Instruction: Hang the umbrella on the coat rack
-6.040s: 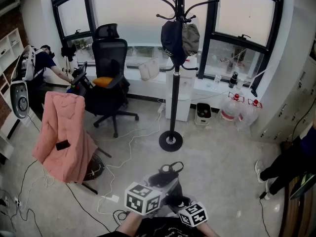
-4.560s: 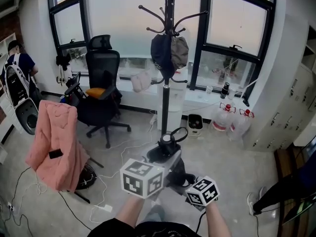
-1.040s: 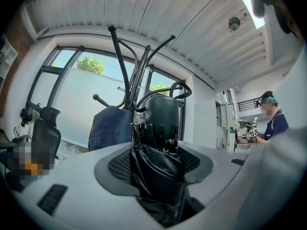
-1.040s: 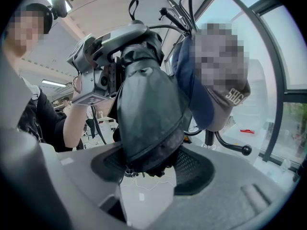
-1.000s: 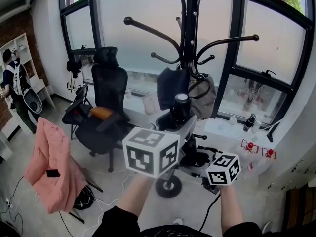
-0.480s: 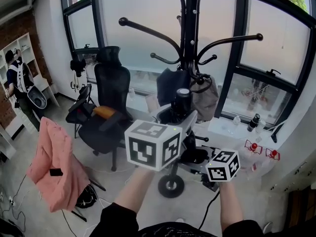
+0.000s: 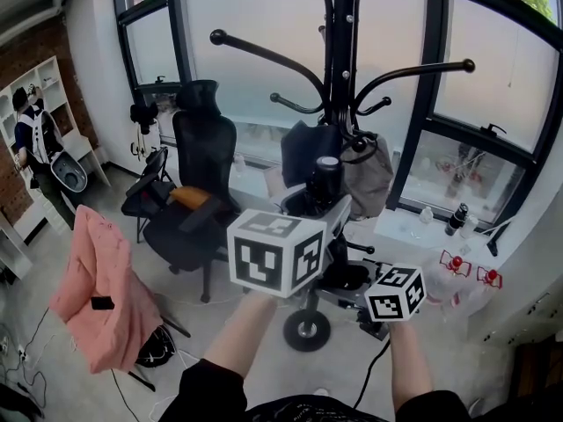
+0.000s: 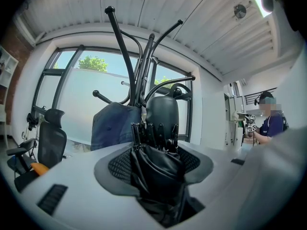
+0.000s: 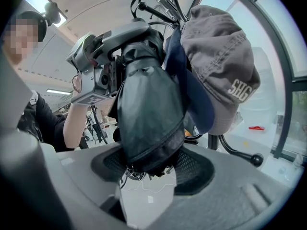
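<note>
Though cube (image 7: 275, 262) blocks head view, left claw (image 8: 154, 166) grips umbrella (image 8: 162, 115).

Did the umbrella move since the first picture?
Yes. The umbrella went up and toward the coat rack: it was far below the hanging caps, and now its handle sits right in front of them.

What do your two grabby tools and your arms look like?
The left tool and right tool are grey plastic. Each carries a white cube with black square markers. Their jaws are wide and grey, with black mesh pads. The person wears black sleeves.
</note>
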A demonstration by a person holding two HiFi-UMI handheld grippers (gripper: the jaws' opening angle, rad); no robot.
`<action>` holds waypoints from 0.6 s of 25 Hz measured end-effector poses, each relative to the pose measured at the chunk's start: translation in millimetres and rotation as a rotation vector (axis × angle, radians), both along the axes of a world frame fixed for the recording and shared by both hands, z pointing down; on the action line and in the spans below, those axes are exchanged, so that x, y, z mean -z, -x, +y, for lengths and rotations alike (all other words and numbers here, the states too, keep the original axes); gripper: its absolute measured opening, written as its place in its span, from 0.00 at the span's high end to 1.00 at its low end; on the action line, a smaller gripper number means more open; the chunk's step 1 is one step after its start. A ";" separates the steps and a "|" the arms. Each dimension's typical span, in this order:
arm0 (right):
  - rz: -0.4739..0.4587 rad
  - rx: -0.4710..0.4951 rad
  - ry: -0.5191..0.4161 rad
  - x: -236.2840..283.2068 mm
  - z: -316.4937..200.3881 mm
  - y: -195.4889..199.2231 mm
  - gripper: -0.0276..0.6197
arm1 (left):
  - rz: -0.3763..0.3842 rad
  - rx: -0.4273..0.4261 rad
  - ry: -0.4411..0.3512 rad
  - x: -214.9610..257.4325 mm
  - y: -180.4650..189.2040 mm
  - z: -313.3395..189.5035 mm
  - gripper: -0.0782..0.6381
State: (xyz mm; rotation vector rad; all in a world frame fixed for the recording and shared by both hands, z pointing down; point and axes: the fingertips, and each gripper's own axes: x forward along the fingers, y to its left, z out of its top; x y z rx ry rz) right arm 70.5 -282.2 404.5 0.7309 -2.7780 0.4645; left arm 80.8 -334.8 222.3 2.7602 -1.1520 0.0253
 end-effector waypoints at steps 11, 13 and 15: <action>-0.010 0.008 0.005 -0.5 -9.2 -1.3 0.56 | -0.006 0.017 0.004 -1.0 -2.3 -11.0 0.57; -0.012 0.011 0.007 -0.7 -10.9 -2.2 0.56 | -0.010 0.020 0.004 -1.2 -4.1 -13.0 0.57; -0.012 0.015 0.011 -1.3 -12.6 -2.7 0.56 | -0.015 0.023 0.006 -2.0 -5.4 -15.3 0.57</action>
